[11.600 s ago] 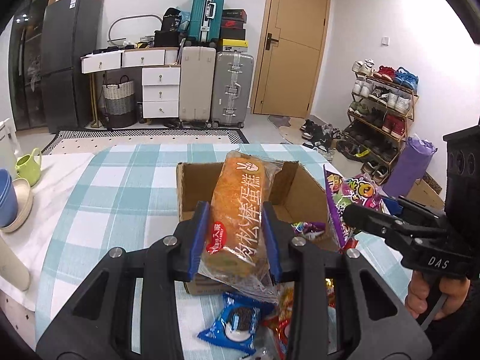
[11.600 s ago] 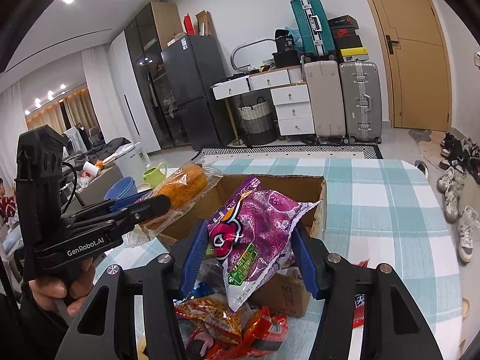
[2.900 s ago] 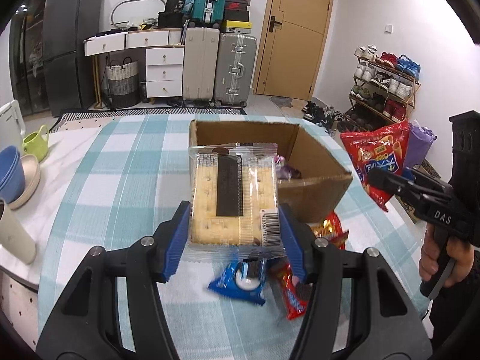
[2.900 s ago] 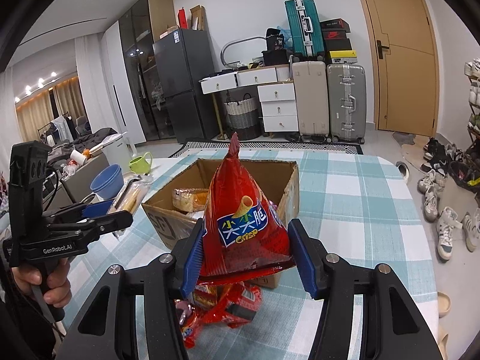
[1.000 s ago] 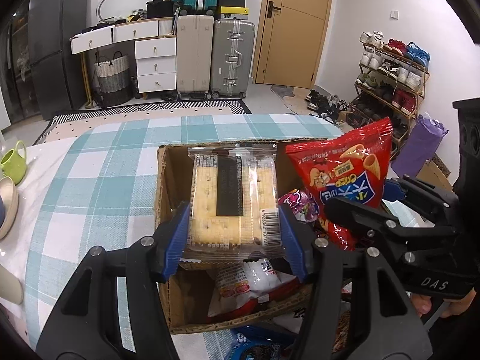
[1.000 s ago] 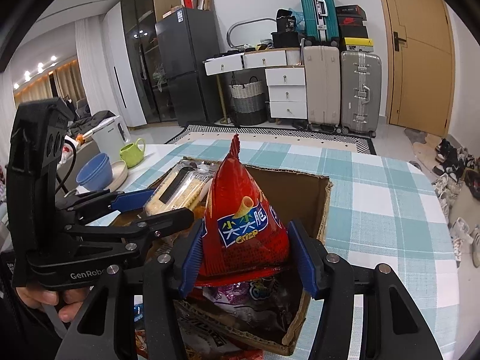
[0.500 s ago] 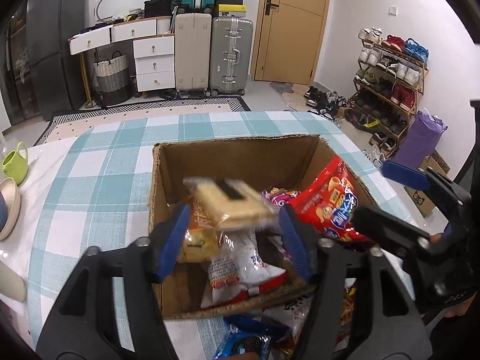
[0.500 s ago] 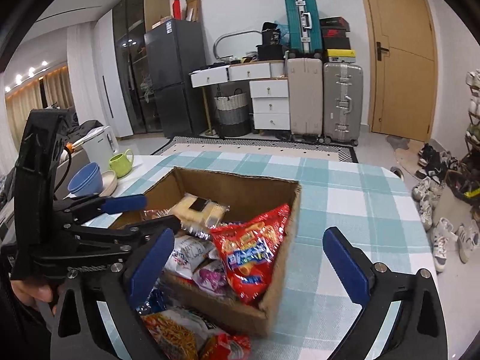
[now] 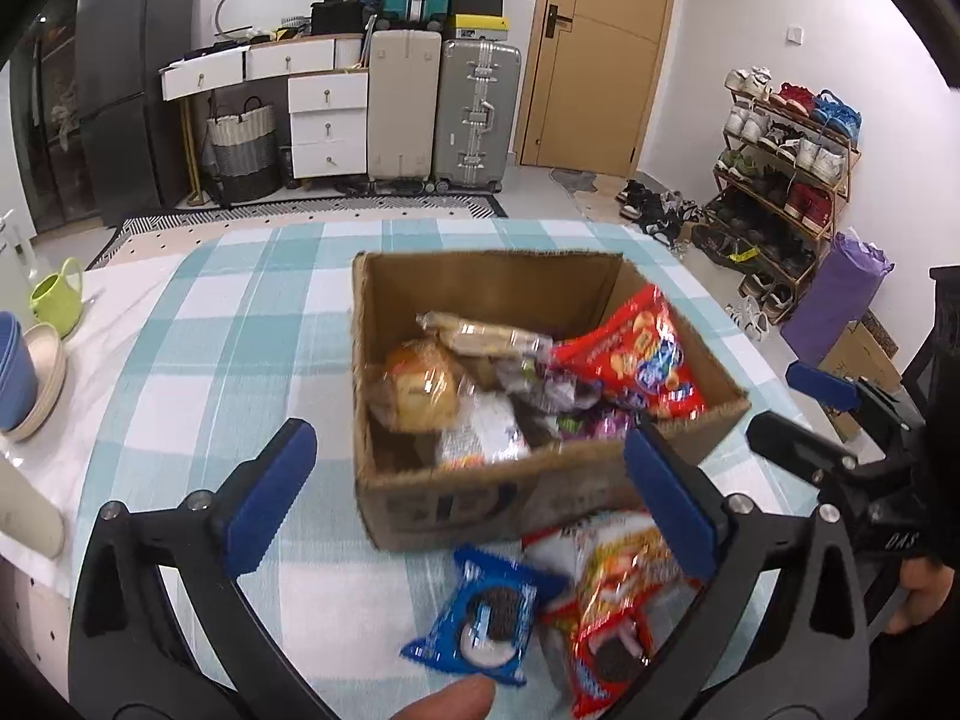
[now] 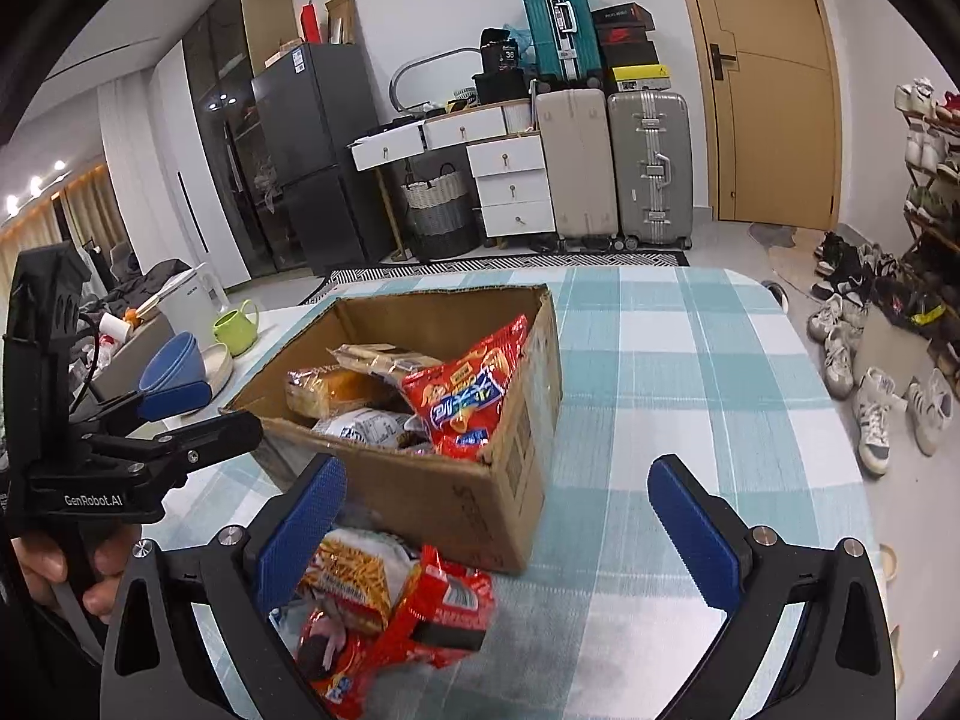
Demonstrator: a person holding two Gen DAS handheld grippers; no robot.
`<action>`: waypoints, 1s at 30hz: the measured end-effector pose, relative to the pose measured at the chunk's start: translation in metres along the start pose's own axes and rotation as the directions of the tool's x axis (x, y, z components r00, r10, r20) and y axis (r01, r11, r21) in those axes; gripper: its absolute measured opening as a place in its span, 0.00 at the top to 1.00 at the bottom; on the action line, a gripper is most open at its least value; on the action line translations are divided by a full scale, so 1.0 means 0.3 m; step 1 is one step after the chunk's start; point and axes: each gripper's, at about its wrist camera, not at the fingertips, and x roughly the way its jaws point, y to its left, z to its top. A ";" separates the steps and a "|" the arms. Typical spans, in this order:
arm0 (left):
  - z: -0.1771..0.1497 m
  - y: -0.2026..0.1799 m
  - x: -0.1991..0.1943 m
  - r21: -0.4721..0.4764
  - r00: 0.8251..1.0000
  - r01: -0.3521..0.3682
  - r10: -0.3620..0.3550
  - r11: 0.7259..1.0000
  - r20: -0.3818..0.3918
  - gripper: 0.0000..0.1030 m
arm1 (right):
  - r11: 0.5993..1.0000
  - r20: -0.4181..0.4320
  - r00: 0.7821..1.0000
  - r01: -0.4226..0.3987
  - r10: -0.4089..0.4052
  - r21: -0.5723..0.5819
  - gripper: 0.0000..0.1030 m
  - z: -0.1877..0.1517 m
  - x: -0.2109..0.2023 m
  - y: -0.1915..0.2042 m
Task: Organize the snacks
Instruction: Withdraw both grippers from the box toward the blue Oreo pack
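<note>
1. Filling up on the checked table [image 9: 228, 324], the box [image 9: 480, 498] is seen to hold a red chip bag [image 9: 636, 360], a cracker pack [image 9: 480, 333], a bread loaf [image 9: 420, 387], a white packet [image 9: 486, 432] and some purple wrappers [image 9: 576, 402], all lying loosely and overlapping inside its walls.

2. Just in front of the box, a small pile is left on the cloth: a blue cookie pack [image 9: 486, 618], a red cookie pack [image 9: 612, 654] and, in the right wrist view, a fries bag [image 10: 360, 576] beside a red wrapper [image 10: 444, 606]. The pile touches or nearly touches the near wall of the box; which cannot be told.

3. The left gripper [image 9: 474, 492] is shown spread wide and empty, framing the near side of the box with the blue cookie pack below it.

4. The right gripper [image 10: 498, 516] is likewise held apart with nothing between its pads, poised over the fries bag and the near corner of the box.

5. The task is judged to be more than half done: about five items are boxed, and at least four are left outside.

6. A green cup [image 9: 57, 294] and stacked bowls [image 9: 24, 378] are seen at the left edge of the table, well apart from the snacks and not part of the job.
</note>
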 end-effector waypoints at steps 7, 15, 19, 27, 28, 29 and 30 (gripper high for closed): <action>-0.098 0.054 -0.059 -0.035 0.999 -0.027 0.026 0.999 -0.019 0.00 | 1.000 -0.027 1.000 0.004 -0.003 0.011 0.01 -0.074 -0.024 -0.004; -0.189 0.089 -0.089 -0.045 0.997 -0.059 0.056 0.997 -0.056 0.00 | 1.000 -0.064 0.998 0.018 -0.016 0.021 0.01 -0.151 -0.030 -0.025; -0.220 0.094 -0.072 -0.037 0.995 -0.062 0.059 0.997 -0.081 0.00 | 1.000 -0.099 0.995 0.021 -0.019 0.023 0.01 -0.187 -0.015 -0.035; -0.249 0.080 -0.015 -0.027 0.991 -0.055 0.051 0.998 -0.127 0.00 | 1.000 -0.125 0.992 0.016 -0.013 0.024 0.01 -0.204 0.003 -0.038; -0.254 0.079 -0.011 -0.024 0.990 -0.055 0.051 0.998 -0.130 0.00 | 1.000 -0.129 0.992 0.013 -0.010 0.021 0.01 -0.207 0.005 -0.036; -0.257 0.079 -0.007 -0.022 0.990 -0.053 0.050 0.998 -0.133 0.00 | 1.000 -0.135 0.991 0.009 -0.007 0.016 0.01 -0.211 0.008 -0.030; -0.262 0.079 -0.004 -0.021 0.989 -0.052 0.049 0.998 -0.138 0.00 | 1.000 -0.140 0.990 0.008 -0.007 0.010 0.01 -0.214 0.013 -0.026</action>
